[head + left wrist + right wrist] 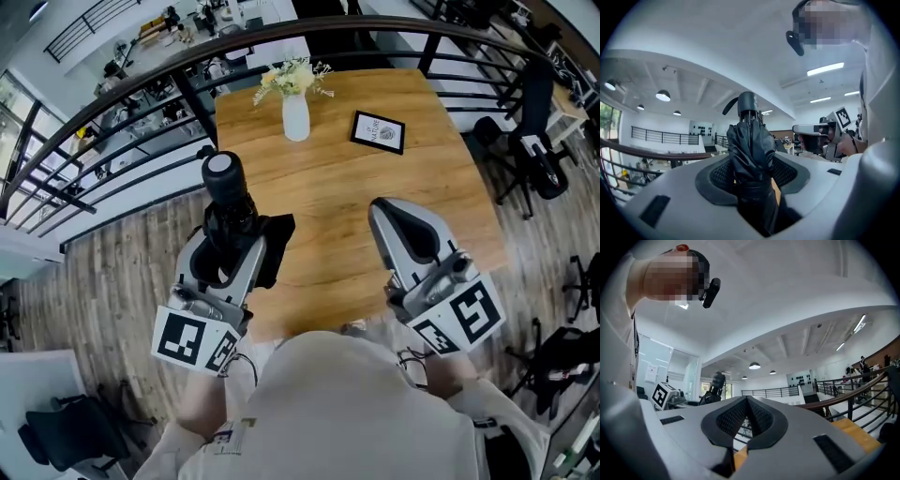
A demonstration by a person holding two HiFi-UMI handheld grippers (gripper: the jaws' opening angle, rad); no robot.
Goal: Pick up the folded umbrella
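The black folded umbrella (228,202) stands upright in my left gripper (232,246), which is shut on its lower part, well above the table's near left corner. In the left gripper view the umbrella (750,150) fills the space between the dark pads (721,176), and its round cap points up. My right gripper (382,210) hovers to the right at about the same height. Its jaws meet at the tips with nothing between them, as the right gripper view (747,416) shows. The umbrella (715,386) appears small at the left of that view.
A wooden table (375,187) lies below, with a white vase of flowers (295,112) and a small framed card (378,131) at its far side. A dark railing (141,84) runs along the table's far and left sides. Office chairs (534,141) stand to the right.
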